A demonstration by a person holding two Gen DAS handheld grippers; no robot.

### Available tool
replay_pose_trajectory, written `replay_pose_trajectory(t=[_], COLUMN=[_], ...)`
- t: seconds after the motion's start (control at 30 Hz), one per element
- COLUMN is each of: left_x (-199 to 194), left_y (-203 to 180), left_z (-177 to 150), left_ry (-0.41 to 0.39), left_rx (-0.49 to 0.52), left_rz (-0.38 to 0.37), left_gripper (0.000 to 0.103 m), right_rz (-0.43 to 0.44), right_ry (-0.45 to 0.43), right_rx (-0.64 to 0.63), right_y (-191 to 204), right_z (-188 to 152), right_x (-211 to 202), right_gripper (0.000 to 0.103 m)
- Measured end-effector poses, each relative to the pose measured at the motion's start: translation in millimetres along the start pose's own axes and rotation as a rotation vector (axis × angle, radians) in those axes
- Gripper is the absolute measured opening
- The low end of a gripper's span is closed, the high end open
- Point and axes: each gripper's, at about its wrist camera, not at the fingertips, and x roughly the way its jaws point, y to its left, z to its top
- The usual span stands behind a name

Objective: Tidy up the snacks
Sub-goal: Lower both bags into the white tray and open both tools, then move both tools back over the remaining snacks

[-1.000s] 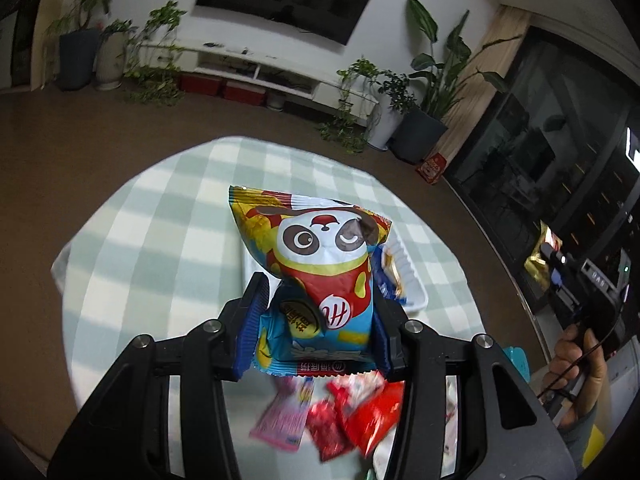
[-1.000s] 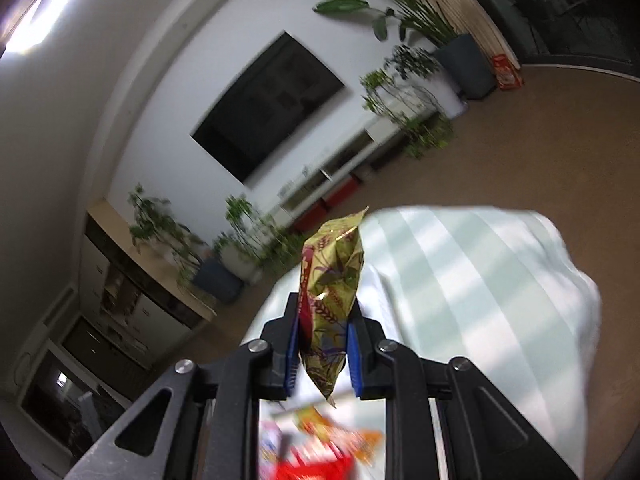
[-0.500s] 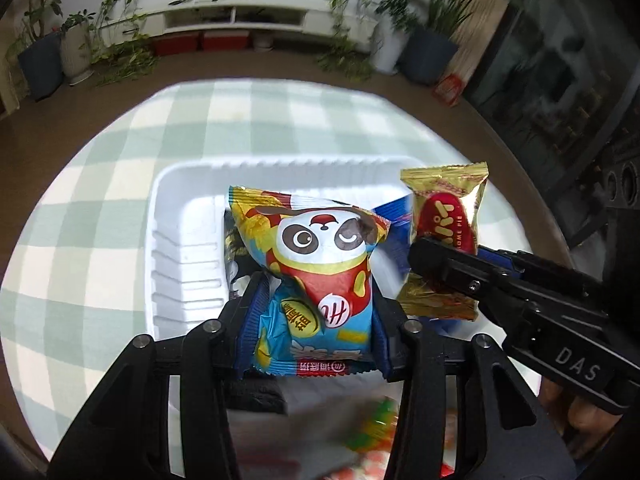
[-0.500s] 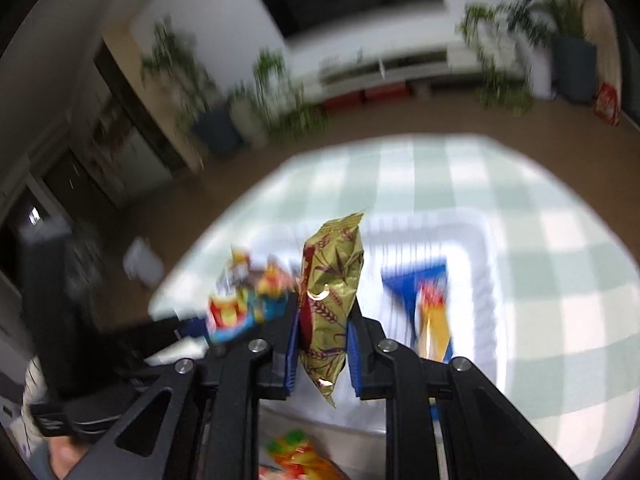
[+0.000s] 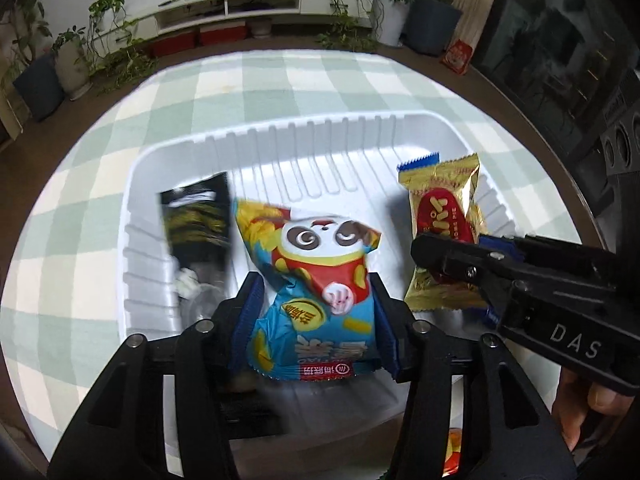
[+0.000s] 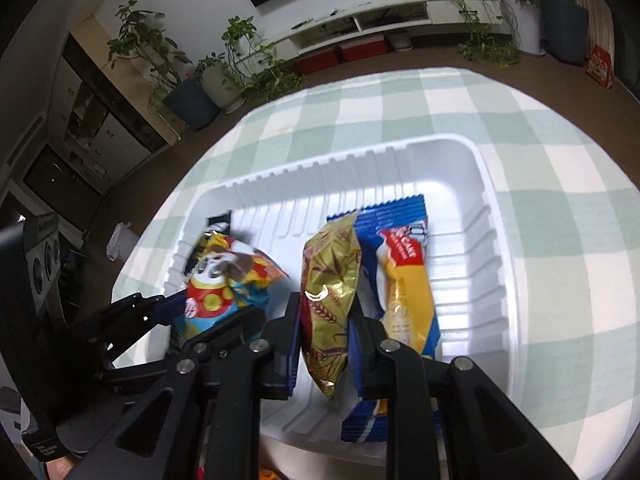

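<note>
A white ribbed tray (image 5: 344,136) sits on a green-checked tablecloth (image 5: 280,76). My left gripper (image 5: 316,300) is over the tray; its jaws have spread and the panda snack bag (image 5: 320,272) sits loosely between them, blurred. My right gripper (image 6: 324,312) is shut on a gold snack packet (image 6: 330,280) and holds it over the tray (image 6: 492,240). The gold packet also shows in the left wrist view (image 5: 444,224). A black packet (image 5: 196,216) lies at the tray's left. A blue and yellow cake packet (image 6: 400,264) lies at the tray's right.
Red and orange snacks (image 5: 454,456) lie on the table near the tray's front edge. A TV bench (image 5: 240,8) and potted plants (image 5: 424,8) stand beyond the table. The right gripper's body (image 5: 560,292) crosses the left wrist view at the right.
Both grippers have come down over the tray with their packets. The left jaws have widened and the panda bag has slipped lower between them. The right gripper still holds the gold packet.
</note>
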Motion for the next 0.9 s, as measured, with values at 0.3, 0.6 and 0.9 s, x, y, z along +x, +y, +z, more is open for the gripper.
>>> replay_pose_trajectory(t=[0.3,0.6,0.9], left_x=[-1,-37,-128], left_y=[1,5,18], left_z=[-2,-4,-48], left_ry=[-0.004,-0.084,-0.306], left_rx=[0.000,-0.007,0.065], left_rz=[-0.016,-0.035,-0.060], left_gripper=[0.060,0.079,0.103], right_rz=[0.006,0.084,0.294], right_ry=[-0.027,-0.090,-0.326], right_rx=[0.004,0.030,0.087], right_y=[-4,-1,-1], right_z=[2,9,9], right_x=[-6,-33,-104], right_gripper=[0.054,0.075,0.100])
